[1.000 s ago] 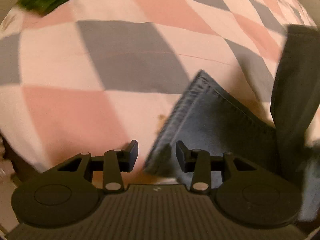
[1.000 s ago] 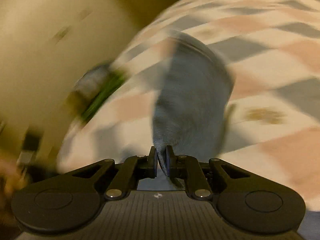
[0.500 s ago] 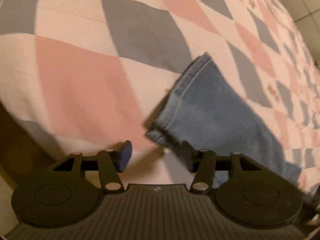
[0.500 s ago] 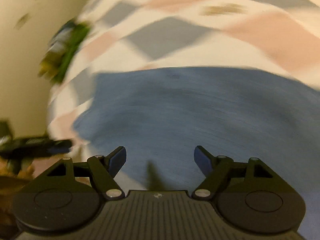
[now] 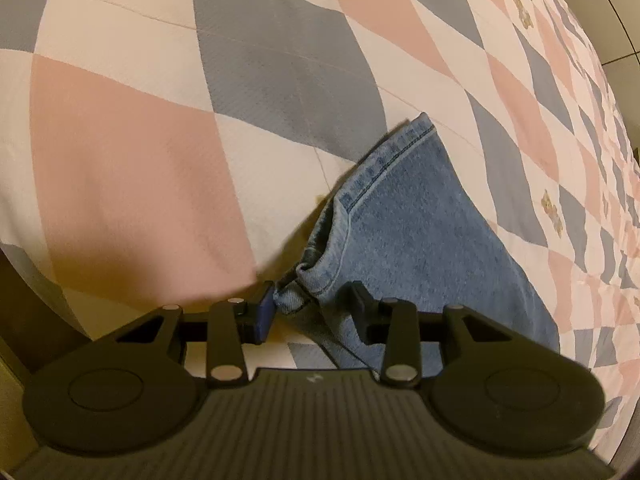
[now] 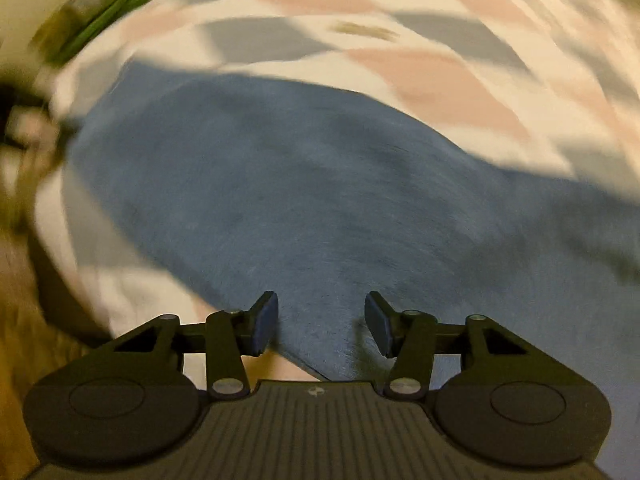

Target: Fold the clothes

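A pink, grey and white checked quilt (image 5: 132, 152) fills both views, bare at upper left. Blue jeans (image 5: 420, 240) lie at lower right, hem between the spread left gripper (image 5: 314, 308); the right gripper (image 6: 322, 316) is spread too.

A home bedroom is showing here: a soft quilt (image 5: 120, 168) in pink, grey and white diamonds, with small bear prints (image 5: 551, 208), is covering a bed and filling both views. Jeans (image 5: 420, 240) are lying on it. A tiled floor (image 5: 624, 72) is showing past the bed's far edge, under warm indoor light.
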A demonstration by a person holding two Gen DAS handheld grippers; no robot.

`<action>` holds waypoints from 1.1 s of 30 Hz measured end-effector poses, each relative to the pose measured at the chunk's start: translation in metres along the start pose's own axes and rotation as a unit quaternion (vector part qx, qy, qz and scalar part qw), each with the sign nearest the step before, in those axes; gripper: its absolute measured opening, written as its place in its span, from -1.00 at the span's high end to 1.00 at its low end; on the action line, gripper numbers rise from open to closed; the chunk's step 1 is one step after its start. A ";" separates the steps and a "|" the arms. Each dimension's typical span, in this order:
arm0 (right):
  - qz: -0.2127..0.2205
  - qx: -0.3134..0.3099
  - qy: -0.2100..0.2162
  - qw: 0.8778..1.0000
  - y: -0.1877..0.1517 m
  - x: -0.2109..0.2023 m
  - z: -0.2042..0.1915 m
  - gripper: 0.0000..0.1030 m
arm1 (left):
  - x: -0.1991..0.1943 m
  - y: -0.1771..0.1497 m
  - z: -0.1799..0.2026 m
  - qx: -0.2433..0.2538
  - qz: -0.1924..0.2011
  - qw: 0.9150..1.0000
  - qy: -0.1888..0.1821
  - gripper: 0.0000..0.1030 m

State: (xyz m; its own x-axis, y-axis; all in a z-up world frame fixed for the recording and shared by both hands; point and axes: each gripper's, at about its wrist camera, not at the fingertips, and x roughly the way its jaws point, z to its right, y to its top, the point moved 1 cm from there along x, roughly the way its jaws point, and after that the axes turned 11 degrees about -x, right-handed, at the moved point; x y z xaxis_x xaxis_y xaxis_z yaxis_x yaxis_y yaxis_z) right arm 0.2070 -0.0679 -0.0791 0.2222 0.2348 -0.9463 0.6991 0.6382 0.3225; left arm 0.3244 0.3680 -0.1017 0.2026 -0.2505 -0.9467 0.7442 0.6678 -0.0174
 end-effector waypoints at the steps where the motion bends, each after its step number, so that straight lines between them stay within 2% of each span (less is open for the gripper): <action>1: 0.002 -0.029 -0.002 1.000 0.000 0.003 -0.009 -0.01 | 0.000 0.000 0.000 0.002 0.000 1.000 0.001 0.33; 4: 0.007 -0.083 -0.010 0.996 0.001 0.013 -0.030 0.00 | 0.001 0.000 0.001 0.006 0.000 1.000 0.003 0.33; 10: 0.005 -0.149 -0.025 0.988 -0.003 0.023 -0.051 0.14 | 0.003 0.001 0.002 0.014 0.001 1.000 0.005 0.33; 14: -0.010 -0.206 -0.050 0.977 -0.005 0.032 -0.066 0.24 | 0.000 -0.003 0.001 0.028 0.011 1.000 -0.003 0.32; 15: -0.012 -0.222 -0.059 0.973 -0.006 0.033 -0.069 0.41 | -0.003 -0.005 0.001 0.035 0.016 0.999 -0.006 0.32; 16: -0.014 -0.238 -0.067 0.969 -0.007 0.034 -0.071 0.70 | -0.005 -0.007 0.000 0.043 0.022 0.999 -0.009 0.39; 17: -0.012 -0.250 -0.069 0.966 -0.007 0.032 -0.072 0.90 | -0.007 -0.009 0.000 0.050 0.027 0.998 -0.013 0.46; 18: -0.009 -0.257 -0.074 0.963 -0.007 0.030 -0.073 1.00 | -0.010 -0.011 0.000 0.057 0.032 0.998 -0.016 0.55; 27: 0.005 -0.238 -0.061 0.969 -0.012 0.003 -0.067 1.00 | -0.030 -0.030 -0.001 0.122 0.078 0.989 -0.043 0.61; 29: -0.002 -0.236 -0.054 0.970 -0.012 0.009 -0.068 1.00 | -0.024 -0.032 0.000 0.134 0.078 0.988 -0.021 0.62; 31: -0.009 -0.236 -0.047 0.971 -0.011 0.016 -0.068 1.00 | -0.025 -0.031 -0.001 0.132 0.074 0.988 -0.022 0.61; 32: -0.009 -0.237 -0.047 0.970 -0.011 0.016 -0.068 0.99 | -0.025 -0.031 -0.002 0.131 0.072 0.988 -0.023 0.59; 33: -0.008 -0.237 -0.047 0.970 -0.011 0.016 -0.067 0.99 | -0.026 -0.029 -0.003 0.128 0.071 0.989 -0.023 0.40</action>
State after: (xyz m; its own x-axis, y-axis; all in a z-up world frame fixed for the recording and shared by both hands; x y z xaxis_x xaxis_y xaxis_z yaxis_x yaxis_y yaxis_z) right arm 0.1569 -0.0219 -0.0961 0.2910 0.1690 -0.9417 0.3173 0.9115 0.2616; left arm 0.2950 0.3572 -0.0778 0.3406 -0.2035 -0.9179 0.8416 0.5012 0.2012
